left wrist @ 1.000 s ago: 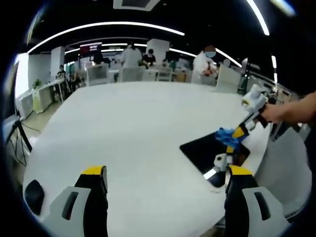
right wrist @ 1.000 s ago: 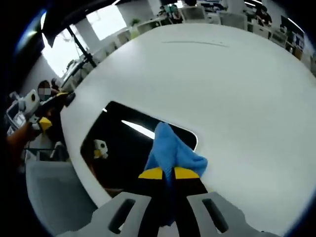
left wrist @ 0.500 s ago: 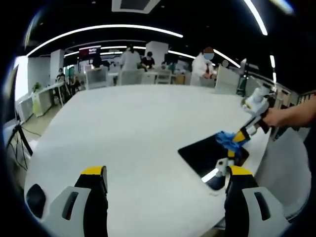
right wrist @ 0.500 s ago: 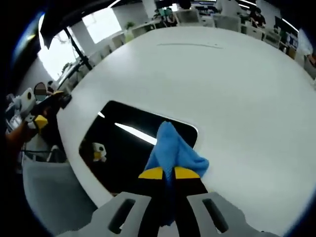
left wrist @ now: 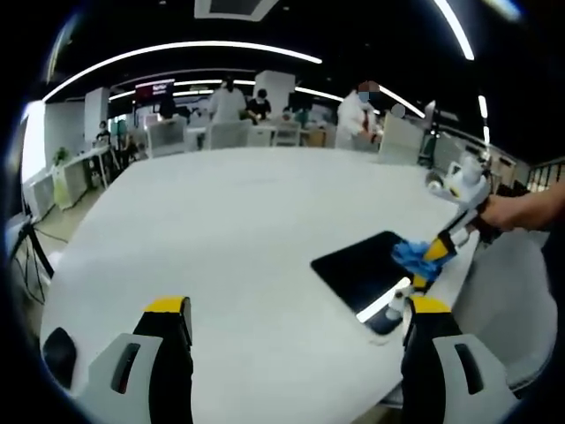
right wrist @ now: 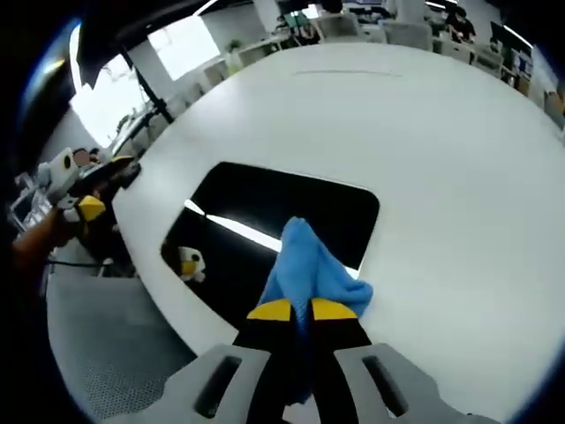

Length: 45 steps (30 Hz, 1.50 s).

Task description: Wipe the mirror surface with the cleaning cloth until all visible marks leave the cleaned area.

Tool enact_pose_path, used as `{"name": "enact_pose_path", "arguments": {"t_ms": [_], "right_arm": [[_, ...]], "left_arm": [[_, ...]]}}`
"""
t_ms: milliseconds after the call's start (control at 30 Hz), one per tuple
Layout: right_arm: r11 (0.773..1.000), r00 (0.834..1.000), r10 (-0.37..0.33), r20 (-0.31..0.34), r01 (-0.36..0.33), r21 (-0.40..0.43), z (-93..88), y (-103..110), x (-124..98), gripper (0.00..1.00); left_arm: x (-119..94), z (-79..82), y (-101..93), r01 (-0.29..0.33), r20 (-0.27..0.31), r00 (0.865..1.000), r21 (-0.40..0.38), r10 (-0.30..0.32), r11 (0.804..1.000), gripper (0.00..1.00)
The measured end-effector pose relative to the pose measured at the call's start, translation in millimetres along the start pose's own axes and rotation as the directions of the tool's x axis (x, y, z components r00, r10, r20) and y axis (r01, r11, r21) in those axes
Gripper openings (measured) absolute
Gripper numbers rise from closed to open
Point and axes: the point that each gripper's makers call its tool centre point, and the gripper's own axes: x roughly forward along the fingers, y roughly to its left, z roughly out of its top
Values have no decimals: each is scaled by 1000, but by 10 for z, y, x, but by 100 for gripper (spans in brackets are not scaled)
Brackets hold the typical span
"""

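The white bench (left wrist: pixel 229 230) spreads wide under my claws. Near its edge lies the dark mirror (right wrist: pixel 282 221), flat on the bench. On the mirror's near part rests the blue cleaning cloth (right wrist: pixel 309 269), which my right claw (right wrist: pixel 293 311) grips tightly between its jaws. My left claw (left wrist: pixel 296 309) hovers over the bench beside the mirror, jaws spread wide and grasping nothing.
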Motion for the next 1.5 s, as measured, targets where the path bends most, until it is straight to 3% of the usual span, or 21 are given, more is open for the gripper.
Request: {"name": "enact_pose_path", "arguments": {"t_ms": [433,1133,1400,1500], "right_arm": [[999,999,15,-31,-14,37,37,97,58,0],[983,995,6,-99,-24,-182,255,660,363,1],[983,994,33,-102,-51,-176,378,929,508,1],[967,992,6,-126,-39,-253,405,992,546,1]], "left_arm": [[-10,-62,-23,0,-4,1000,5,0,1000,100],[27,-110,-4,5,-9,1000,-10,-5,1000,100],[-26,-150,3,2,-10,1000,-17,-2,1000,100],[-55,-174,19,-2,-13,1000,-22,2,1000,100]]}}
